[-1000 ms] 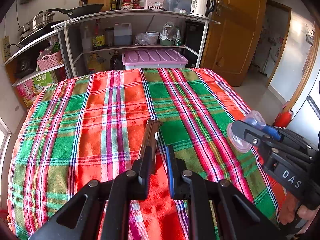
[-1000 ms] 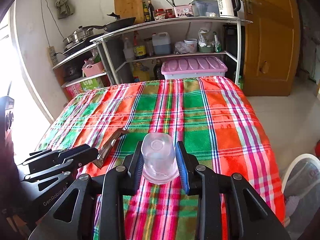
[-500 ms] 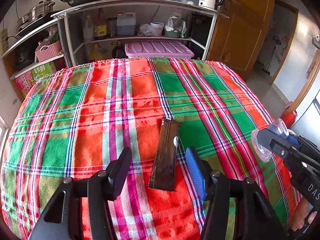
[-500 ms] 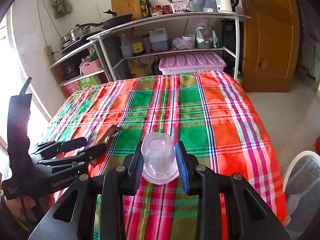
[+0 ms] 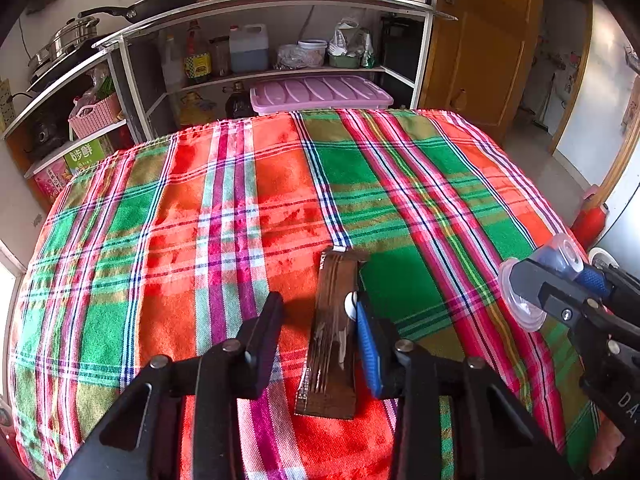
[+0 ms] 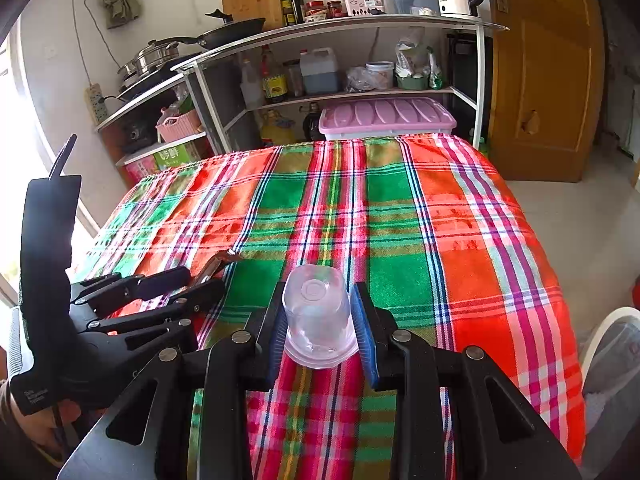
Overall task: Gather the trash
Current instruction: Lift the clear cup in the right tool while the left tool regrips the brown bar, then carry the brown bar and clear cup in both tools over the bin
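Note:
A flat brown wrapper [image 5: 334, 340] lies on the plaid tablecloth [image 5: 240, 200]. My left gripper [image 5: 318, 312] straddles it with jaws closing. The blue right pad [image 5: 366, 344] touches the wrapper's edge, while a gap shows between the wrapper and the left finger [image 5: 264, 340]. My right gripper [image 6: 318, 328] is shut on a clear plastic cup [image 6: 318, 316], held above the cloth with its base pointing away. In the right wrist view the left gripper [image 6: 176, 292] and the wrapper [image 6: 218, 264] show at the left. The cup [image 5: 532, 284] also shows at the right of the left wrist view.
A white bin [image 6: 612, 360] with a liner stands on the floor beside the table's right edge. Behind the table is a metal shelf [image 5: 260, 4] with bottles, pans and a pink-lidded box [image 5: 320, 92]. A wooden door [image 6: 548, 80] is at the back right.
The left gripper, shut by the wrapper's near end a second ago, opened wide, moved down around the wrapper and has narrowed again. The right gripper kept hold of the cup.

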Tool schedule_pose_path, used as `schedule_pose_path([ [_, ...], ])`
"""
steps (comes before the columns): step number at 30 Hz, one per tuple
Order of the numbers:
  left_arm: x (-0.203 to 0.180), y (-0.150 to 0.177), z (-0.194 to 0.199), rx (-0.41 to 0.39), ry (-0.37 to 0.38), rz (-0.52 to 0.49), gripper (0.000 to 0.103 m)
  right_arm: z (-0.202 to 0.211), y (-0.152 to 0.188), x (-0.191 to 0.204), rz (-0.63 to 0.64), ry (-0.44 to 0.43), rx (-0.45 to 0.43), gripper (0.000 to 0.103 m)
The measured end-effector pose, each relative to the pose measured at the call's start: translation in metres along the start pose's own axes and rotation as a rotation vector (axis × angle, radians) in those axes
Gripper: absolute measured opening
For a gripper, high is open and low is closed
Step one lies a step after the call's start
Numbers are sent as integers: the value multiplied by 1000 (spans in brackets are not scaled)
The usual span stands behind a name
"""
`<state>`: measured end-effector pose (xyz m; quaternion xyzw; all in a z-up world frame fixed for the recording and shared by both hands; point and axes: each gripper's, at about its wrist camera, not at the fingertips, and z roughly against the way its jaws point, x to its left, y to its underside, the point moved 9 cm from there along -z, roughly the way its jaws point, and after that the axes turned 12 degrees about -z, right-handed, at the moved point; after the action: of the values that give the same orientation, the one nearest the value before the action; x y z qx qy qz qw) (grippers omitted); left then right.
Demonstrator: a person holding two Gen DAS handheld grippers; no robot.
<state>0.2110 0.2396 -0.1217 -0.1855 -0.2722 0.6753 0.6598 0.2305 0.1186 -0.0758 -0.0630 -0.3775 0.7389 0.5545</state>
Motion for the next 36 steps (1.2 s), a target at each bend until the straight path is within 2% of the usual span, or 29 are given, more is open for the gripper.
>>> schedule_pose_path([
  [2,1,0,0,0,0,2,21,-1,0,1,3,1,1,32],
  [10,-1,1,5,-1,13,10,19,1,0,-2,-5,1,-1,32],
  [19,-18,4,36,-42,40,14,19,19,0,-7,-32,-9,-25,32],
  [30,-79,-3,81,-116,96,-64,19,69,6,-35,-65,14,-86,32],
  [36,-121,-13,95,-147,138,-108,19,100,10,-67,-102,52,-124,32],
])
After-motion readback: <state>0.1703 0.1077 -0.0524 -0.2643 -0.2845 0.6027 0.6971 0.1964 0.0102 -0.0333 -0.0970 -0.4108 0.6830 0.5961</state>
